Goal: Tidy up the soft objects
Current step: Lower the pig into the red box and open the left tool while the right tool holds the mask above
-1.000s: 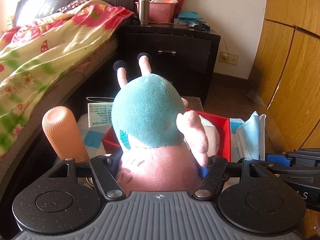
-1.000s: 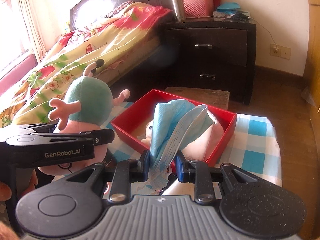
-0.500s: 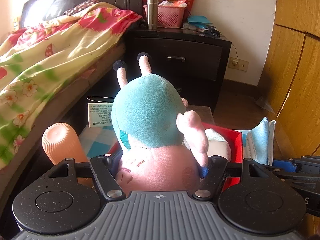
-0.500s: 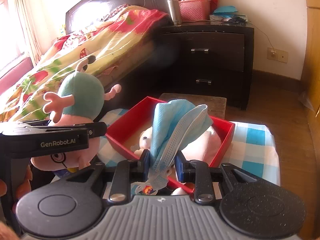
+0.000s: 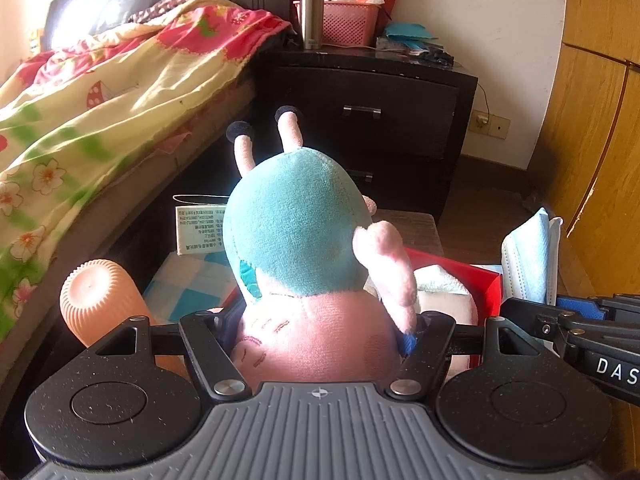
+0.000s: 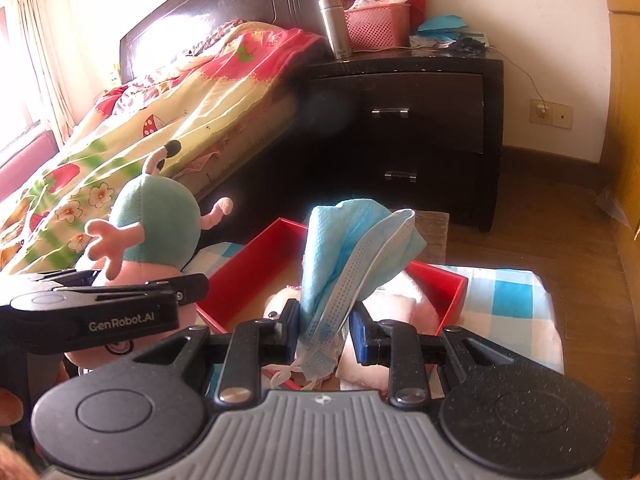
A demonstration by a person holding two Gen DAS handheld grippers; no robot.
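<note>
Readable text: "GenRobot.AI" on the left gripper (image 6: pixel 120 312) body, "DAS" on the right gripper (image 6: pixel 324 332) seen from the left wrist view. The paper tag (image 5: pixel 200 230) on the plush pig (image 5: pixel 304 248) has fine print, too small to read.

Pig is held upside down: long axis near vertical, legs at 12 o'clock, pink head down between the left jaws, which stand wide and pinch the head.

Right jaws are nearly together, clamping a blue face mask (image 6: pixel 352 256); the mask stands upright, its loose end fanned toward 12–1 o'clock.

Both hang over the red box (image 6: pixel 248 264) on the checked cloth (image 6: pixel 516 300). An orange ribbed cup (image 5: pixel 100 300) sits at 9 o'clock of the pig.
</note>
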